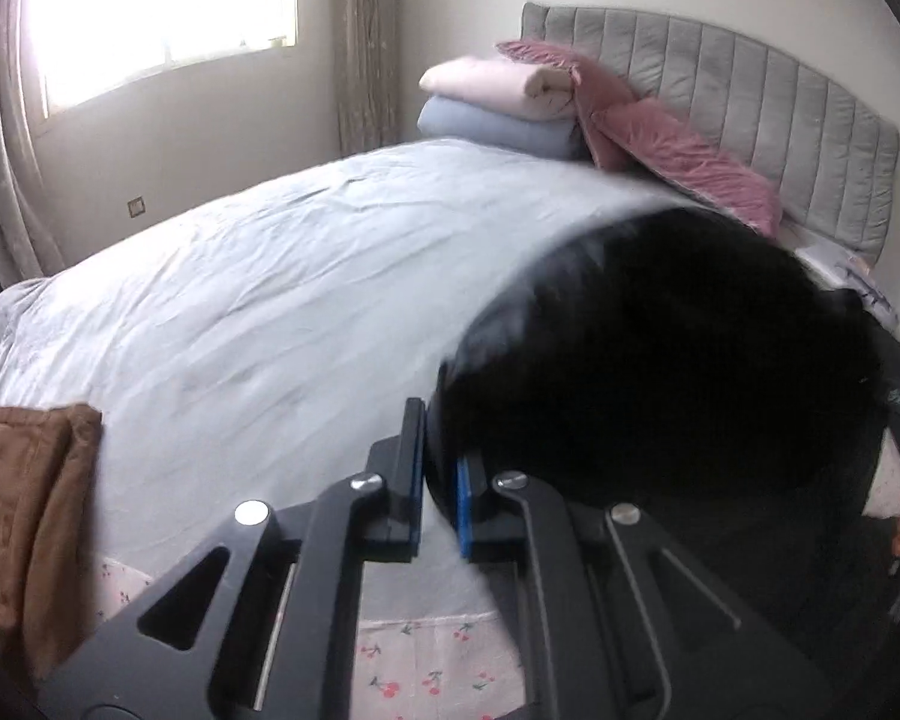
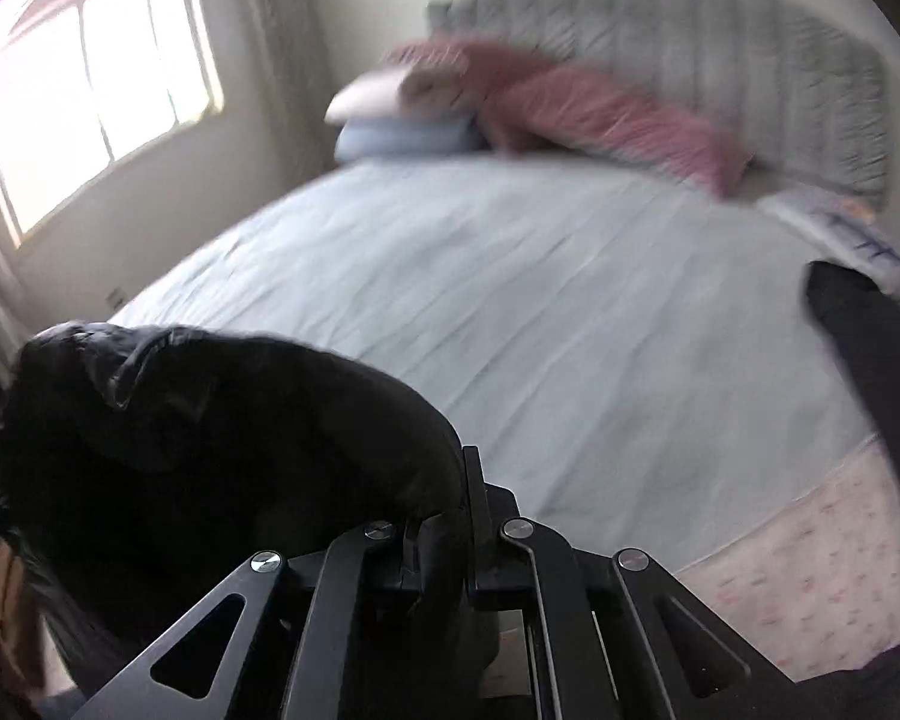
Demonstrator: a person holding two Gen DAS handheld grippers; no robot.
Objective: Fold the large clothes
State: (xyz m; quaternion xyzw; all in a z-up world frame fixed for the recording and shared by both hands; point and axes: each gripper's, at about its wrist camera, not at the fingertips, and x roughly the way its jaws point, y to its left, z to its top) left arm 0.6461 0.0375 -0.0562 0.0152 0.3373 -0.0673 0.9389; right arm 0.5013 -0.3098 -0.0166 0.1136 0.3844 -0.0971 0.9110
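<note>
A large black garment [image 1: 660,360] hangs bunched over the near right part of the bed. My left gripper [image 1: 441,468] is shut on its edge, held above the pale blue bed cover [image 1: 270,300]. In the right wrist view the same black garment [image 2: 210,432] bulges to the left, and my right gripper [image 2: 450,516] is shut on a fold of it. Another black strip of cloth [image 2: 870,372] hangs at the right edge. Both views are blurred by motion.
A brown garment [image 1: 24,516] lies at the bed's near left corner. Folded pink and blue quilts [image 1: 498,102] and pink pillows [image 1: 684,162] lie against the grey headboard [image 1: 750,96]. A window [image 1: 162,0] is at the left. A floral sheet [image 1: 426,660] shows at the bed's near edge.
</note>
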